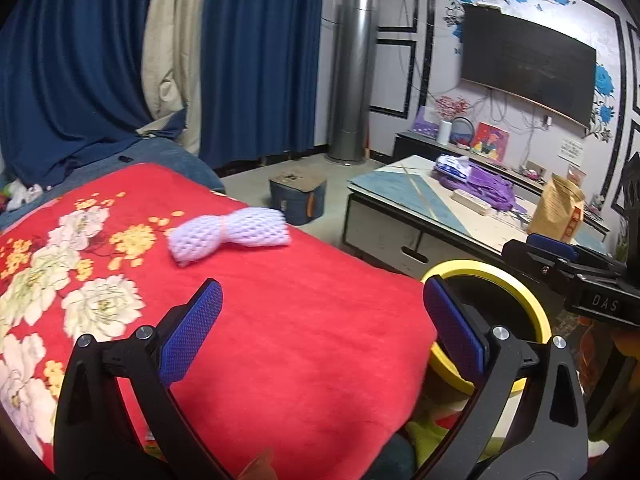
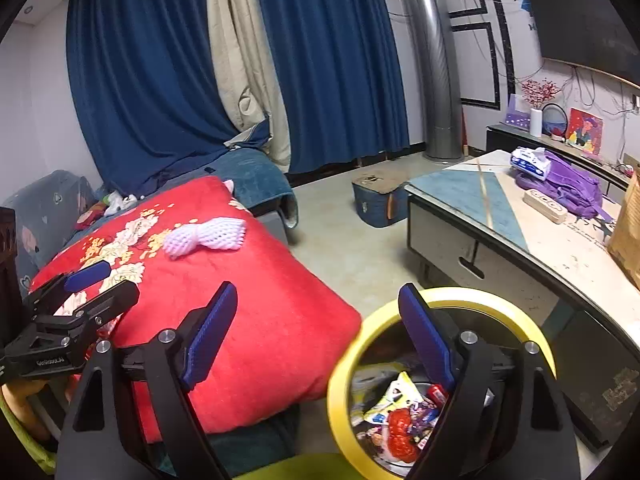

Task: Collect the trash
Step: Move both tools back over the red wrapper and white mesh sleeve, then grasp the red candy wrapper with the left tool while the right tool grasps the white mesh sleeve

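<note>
At twelve o'clock on the red blanket point(image 1: 280, 320) lies the white foam net point(image 1: 230, 234) | left claw point(image 1: 320, 328) and right claw point(image 2: 316, 332) both released, nothing between | we approach low, pinch its narrow waist, then carry to yellow-rimmed bin point(image 2: 344, 380) at four o'clock.

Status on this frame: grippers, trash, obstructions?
Left gripper open, empty. Right gripper open, empty. White foam net lies on red cushion. Yellow-rimmed bin holds wrappers. Path clear.

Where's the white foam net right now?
The white foam net lies on the red floral blanket, ahead of the open left gripper in both views, left of the yellow-rimmed bin.
</note>
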Demonstrator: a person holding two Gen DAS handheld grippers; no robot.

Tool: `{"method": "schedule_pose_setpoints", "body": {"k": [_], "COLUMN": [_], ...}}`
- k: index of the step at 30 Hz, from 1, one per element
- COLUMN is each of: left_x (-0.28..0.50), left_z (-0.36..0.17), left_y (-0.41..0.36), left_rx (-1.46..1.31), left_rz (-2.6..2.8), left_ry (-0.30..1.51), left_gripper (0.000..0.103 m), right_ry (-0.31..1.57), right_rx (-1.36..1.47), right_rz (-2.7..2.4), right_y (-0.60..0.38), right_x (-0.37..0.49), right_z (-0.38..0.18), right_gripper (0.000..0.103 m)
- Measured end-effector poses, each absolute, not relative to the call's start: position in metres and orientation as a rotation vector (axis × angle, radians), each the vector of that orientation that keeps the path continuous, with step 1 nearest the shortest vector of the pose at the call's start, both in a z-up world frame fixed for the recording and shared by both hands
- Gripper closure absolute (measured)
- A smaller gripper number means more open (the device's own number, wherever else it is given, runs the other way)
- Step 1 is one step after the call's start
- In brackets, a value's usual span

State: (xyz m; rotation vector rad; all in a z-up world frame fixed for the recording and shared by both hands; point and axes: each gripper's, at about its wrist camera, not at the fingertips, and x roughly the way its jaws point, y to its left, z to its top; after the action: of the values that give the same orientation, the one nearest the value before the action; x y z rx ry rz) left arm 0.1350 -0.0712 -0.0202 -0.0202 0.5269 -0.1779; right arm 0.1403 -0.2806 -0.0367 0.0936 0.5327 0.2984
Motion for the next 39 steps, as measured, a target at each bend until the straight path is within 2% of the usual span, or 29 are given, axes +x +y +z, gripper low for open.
{"method": "schedule_pose_setpoints", "body": {"k": [7, 16, 25, 26, 28, 30, 34, 35, 37, 39], "left_x": [0.135, 0.135, 0.134, 0.134, 0.136, 0.137, 0.135, 0.135, 0.135, 0.135], "left_z": [-0.021, -0.039, -0.073, -0.077, -0.088, -0.093, -0.094, -0.094, -0.095, -0.095], "left_y": [-0.04, 0.012, 0.029, 0.029, 0.028, 0.027, 0.028, 0.029, 0.032, 0.032], "left_rx": [-0.044, -0.133, -0.217, -0.224, -0.244, -0.238, -0.245, -0.25, -0.262, -0.273], "left_rz": [-0.087, -0.005, -0.007, -0.012, -0.024, -0.027, -0.032, -0.035, -0.046, -0.057], "left_ry": [0.55, 0.67, 0.824, 0.841, 0.89, 0.898, 0.892, 0.89, 0.887, 0.889], "left_gripper": [0.011, 0.011, 0.011, 0.013, 0.024, 0.026, 0.047, 0.05, 0.069, 0.08], "right_ry": [0.555, 0.62, 0.731, 0.74, 0.765, 0.783, 0.809, 0.813, 0.833, 0.863], "right_rx": [0.078, 0.012, -0.01, -0.011, -0.02, -0.028, -0.035, -0.035, -0.04, -0.042], "right_rz": [0.358, 0.452, 0.458, 0.455, 0.458, 0.455, 0.457, 0.461, 0.476, 0.487], "right_y": [-0.245, -0.172, -0.125, -0.122, -0.114, -0.108, -0.098, -0.095, -0.089, -0.084], "right_x": [0.161, 0.223, 0.293, 0.299, 0.313, 0.323, 0.339, 0.341, 0.346, 0.35], "right_z": [-0.033, -0.041, -0.067, -0.07, -0.075, -0.081, -0.088, -0.09, -0.095, -0.101], "right_gripper": [0.022, 0.022, 0.022, 0.022, 0.022, 0.022, 0.022, 0.022, 0.029, 0.039]}}
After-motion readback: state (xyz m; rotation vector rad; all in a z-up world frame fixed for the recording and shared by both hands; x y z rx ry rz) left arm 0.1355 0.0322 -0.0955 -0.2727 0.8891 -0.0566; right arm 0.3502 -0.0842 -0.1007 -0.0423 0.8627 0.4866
